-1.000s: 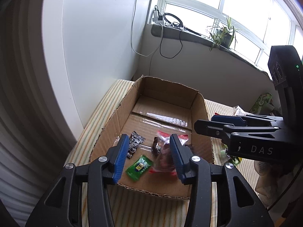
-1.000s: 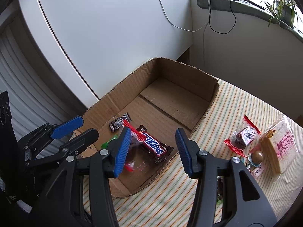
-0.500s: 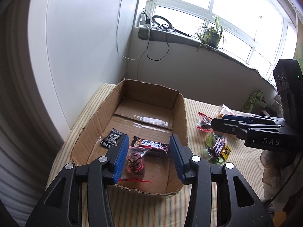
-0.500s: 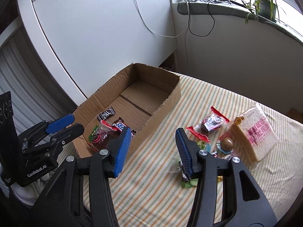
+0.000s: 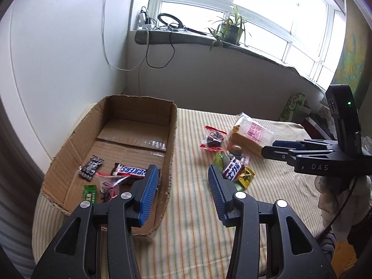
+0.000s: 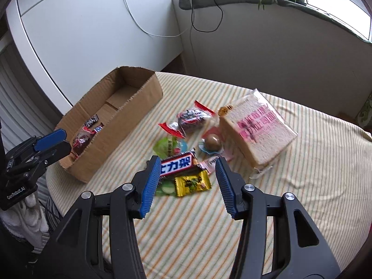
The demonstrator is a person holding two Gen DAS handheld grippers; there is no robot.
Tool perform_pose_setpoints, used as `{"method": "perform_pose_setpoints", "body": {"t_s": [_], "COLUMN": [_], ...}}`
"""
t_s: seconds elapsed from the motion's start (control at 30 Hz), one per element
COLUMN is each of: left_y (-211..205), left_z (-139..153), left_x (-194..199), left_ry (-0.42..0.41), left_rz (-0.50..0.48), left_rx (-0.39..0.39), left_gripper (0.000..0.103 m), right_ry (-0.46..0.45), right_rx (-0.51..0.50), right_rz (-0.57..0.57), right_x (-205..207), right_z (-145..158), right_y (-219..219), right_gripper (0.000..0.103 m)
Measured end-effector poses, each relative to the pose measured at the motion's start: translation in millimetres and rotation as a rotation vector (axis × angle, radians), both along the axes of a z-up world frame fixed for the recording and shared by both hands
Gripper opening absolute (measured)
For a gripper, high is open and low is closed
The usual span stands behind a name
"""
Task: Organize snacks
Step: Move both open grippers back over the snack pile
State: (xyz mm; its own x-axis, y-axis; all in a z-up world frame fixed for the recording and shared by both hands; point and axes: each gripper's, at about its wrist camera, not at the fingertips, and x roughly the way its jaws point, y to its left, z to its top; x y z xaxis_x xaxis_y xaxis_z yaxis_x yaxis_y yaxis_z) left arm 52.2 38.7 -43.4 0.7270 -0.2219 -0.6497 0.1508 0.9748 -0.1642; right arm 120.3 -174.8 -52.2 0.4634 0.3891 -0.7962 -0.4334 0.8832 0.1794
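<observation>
An open cardboard box (image 5: 173,139) stands on the left of the striped table. It holds a Snickers bar (image 5: 131,171), a black packet (image 5: 91,168), a green packet (image 5: 90,194) and a clear red-edged packet (image 5: 109,186). My left gripper (image 5: 183,174) is open and empty, over the box's right wall. To the right lies a loose pile: a bread pack (image 6: 255,130), a dark red-edged packet (image 6: 190,119), a blue-and-white bar (image 6: 177,164) and a yellow packet (image 6: 191,183). My right gripper (image 6: 187,169) hangs open just above the bar and yellow packet, holding nothing.
The box (image 6: 130,125) sits near the table's left edge, close to a white wall. A green jelly cup (image 6: 166,147) and a brown egg-like snack (image 6: 212,141) lie in the pile. Behind is a windowsill (image 5: 209,39) with a plant and cables. Bare striped cloth (image 6: 302,186) spreads right.
Both grippers have swung right, away from the box and toward the loose pile. The right one now hangs over the pile. The jaws kept their width.
</observation>
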Motion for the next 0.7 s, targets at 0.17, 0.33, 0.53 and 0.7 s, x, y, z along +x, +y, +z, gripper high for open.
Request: {"method": "perform_pose_setpoints", "body": {"t_s": [0.17,0.33,0.53,0.7], "left_y": [-22,-41,-61,-70], "left_z": [-6,-19,-41,-57], "left_x": [5,6,11,19], "left_ry": [0.019,0.053,0.097,0.121], "left_rz": [-0.036,-0.081,-0.111,-0.109], "left_rx": [0.01,0.01,0.038,0.074], "left_gripper": [0.044,0.044,0.043,0.036], "right_ry": [0.036,0.049,0.048,0.05], "right_rx": [-0.013,-0.047,-0.087,-0.097], "right_rz": [-0.017,0.016,0.075,0.1], "right_x": [2,0,-5,-4], "right_z": [-20,-37,-53,-60], "right_y": [-15,-13,-1,2], "right_gripper": [0.05,0.049,0.048,0.048]}}
